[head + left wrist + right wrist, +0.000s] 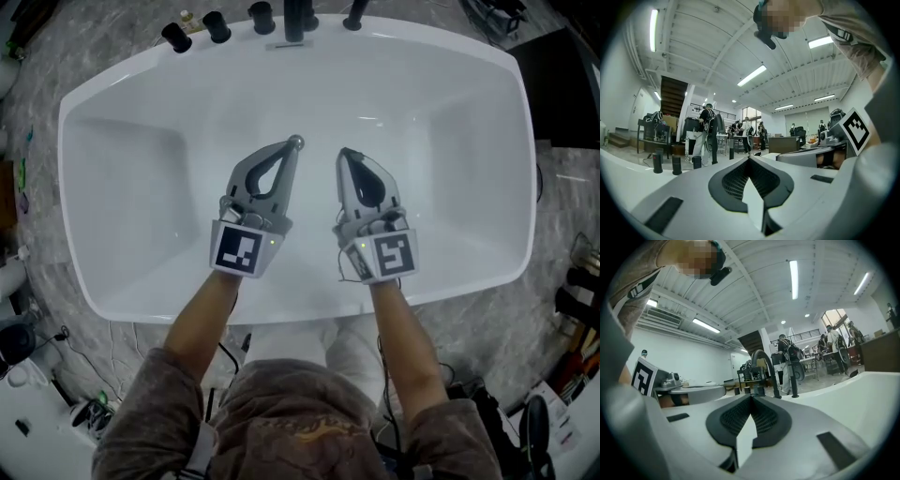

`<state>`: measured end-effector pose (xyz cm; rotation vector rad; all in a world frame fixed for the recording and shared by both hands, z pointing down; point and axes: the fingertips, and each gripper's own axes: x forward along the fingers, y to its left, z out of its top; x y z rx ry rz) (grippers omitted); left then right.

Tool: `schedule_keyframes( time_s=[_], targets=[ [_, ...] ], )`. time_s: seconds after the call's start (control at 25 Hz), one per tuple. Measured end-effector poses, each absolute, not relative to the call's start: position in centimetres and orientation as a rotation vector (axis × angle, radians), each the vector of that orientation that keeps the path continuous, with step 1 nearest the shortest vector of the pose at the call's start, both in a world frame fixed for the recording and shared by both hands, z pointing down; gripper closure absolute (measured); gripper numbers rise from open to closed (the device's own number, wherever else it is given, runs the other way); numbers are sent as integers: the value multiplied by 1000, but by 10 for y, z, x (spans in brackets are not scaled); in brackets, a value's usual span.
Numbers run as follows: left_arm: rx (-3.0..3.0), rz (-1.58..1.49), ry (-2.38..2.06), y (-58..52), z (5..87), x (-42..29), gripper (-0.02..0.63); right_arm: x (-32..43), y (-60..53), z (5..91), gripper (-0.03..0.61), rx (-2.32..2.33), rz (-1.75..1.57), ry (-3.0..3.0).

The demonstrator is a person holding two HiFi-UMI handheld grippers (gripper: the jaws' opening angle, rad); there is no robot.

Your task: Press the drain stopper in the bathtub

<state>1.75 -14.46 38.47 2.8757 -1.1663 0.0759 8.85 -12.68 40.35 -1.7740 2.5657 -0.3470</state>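
A white bathtub fills the head view. Its round chrome drain stopper shows on the tub floor near the middle. My left gripper is shut, and its tip lies right at the stopper; whether it touches cannot be told. My right gripper is shut too, with nothing in it, and hangs a little to the stopper's right. In the left gripper view the jaws of the left gripper meet at a point. The right gripper view shows the right gripper closed the same way. Neither gripper view shows the stopper.
Several black tap fittings and a black spout stand on the tub's far rim; the spout rises ahead in the right gripper view. Marbled floor surrounds the tub. People stand by tables far off in the room.
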Motion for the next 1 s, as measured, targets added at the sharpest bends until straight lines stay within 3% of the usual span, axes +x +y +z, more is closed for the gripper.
schedule_keyframes(
  time_s=[1.0],
  targets=[
    [2912, 6, -1191, -162, 534, 25, 612, 85, -152, 549, 577, -1629, -310, 2627]
  ],
)
